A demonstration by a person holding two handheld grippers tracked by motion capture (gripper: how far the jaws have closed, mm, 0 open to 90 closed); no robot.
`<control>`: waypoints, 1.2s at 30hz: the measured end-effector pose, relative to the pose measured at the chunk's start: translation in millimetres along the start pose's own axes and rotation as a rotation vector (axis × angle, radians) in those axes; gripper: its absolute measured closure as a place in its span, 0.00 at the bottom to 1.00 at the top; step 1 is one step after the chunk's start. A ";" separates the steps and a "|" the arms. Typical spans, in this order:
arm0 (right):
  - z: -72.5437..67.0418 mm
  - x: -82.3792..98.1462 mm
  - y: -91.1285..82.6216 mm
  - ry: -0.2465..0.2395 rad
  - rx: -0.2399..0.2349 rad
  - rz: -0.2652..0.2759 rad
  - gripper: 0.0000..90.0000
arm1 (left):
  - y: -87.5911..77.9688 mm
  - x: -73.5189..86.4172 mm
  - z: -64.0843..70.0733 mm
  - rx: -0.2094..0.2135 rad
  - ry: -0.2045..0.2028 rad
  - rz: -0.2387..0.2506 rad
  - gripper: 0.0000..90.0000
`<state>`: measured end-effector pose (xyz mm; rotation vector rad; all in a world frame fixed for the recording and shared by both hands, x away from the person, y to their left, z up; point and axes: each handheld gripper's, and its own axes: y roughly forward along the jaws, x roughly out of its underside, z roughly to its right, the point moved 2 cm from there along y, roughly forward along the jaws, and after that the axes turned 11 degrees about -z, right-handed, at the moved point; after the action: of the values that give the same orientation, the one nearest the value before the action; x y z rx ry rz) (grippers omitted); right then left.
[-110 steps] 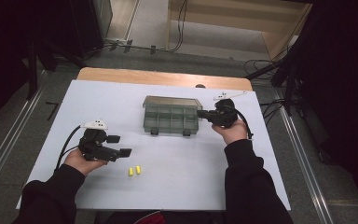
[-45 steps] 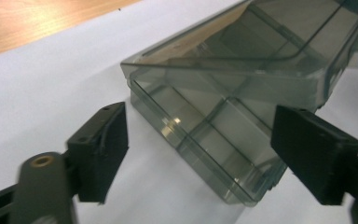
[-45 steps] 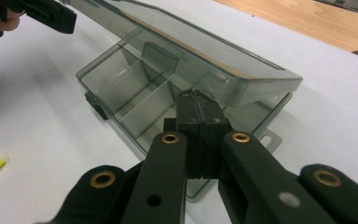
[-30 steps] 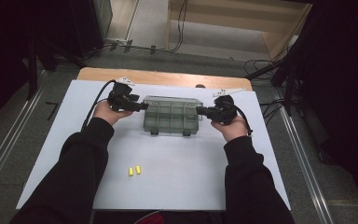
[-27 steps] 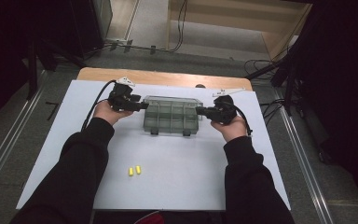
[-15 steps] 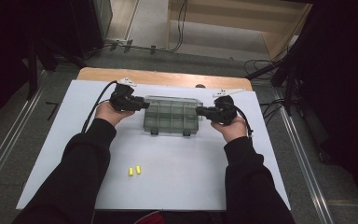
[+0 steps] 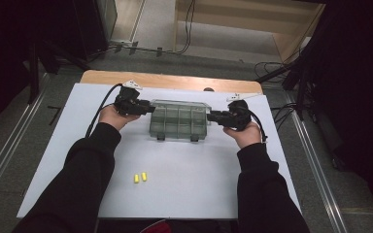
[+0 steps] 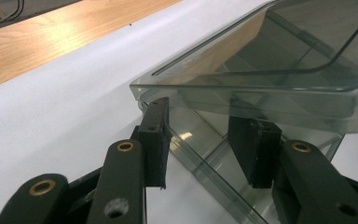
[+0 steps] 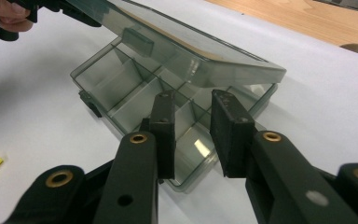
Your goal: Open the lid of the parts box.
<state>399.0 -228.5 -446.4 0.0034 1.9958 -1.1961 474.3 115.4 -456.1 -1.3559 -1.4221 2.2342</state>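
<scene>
1. Sitting on the far half of the white tabletop [image 7: 199, 189], between the two hands: a smoky-grey translucent plastic compartment box [image 7: 178, 127]. Its flat see-through hinged lid [image 9: 182, 46] is tilting partly up over the dividers, and the compartments are looking empty.
2. Meeting the box's left end with the left gripper [image 7: 149, 108], jaws having just been closing. A corner of the base is lying between the pads and the lid's edge is riding just above the tips. Not possible to tell whether the pads are actually biting.
3. Facing the right end with the right gripper [image 7: 211, 115], jaws having just been opening. Released now, the pads are standing apart over the end compartments and clamping nothing.
4. Likely handling as a light, stiff, slick shell, prone to skidding on the smooth sheet under a one-sided push. Thin hard plastic, so probably cracking or popping free under a hard squeeze.
5. Best taking hold across an end wall of the base to steady it. For the lid, working at the free front edge beside the latch tabs and swinging gently about the rear hinge.
6. Lying near the front of the table, well apart from the box: two small yellow pieces [image 7: 140, 177], side by side.
</scene>
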 end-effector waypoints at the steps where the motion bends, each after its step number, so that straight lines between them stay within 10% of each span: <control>1: 1.3 0.4 -0.3 -0.001 0.002 0.001 0.75 | 0.1 -0.1 -0.1 0.001 -0.001 0.001 0.66; 13: 12.3 2.6 3.2 0.017 0.008 0.020 0.51 | 0.1 -0.5 -1.2 0.010 -0.015 0.002 0.66; 36: 40.8 -18.2 37.0 -0.036 0.036 0.029 0.52 | -0.3 -6.4 -5.0 0.008 -0.026 0.019 0.65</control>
<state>450.8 -231.6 -472.3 0.0284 1.9364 -1.2058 481.7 115.2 -452.6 -1.3478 -1.4128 2.2751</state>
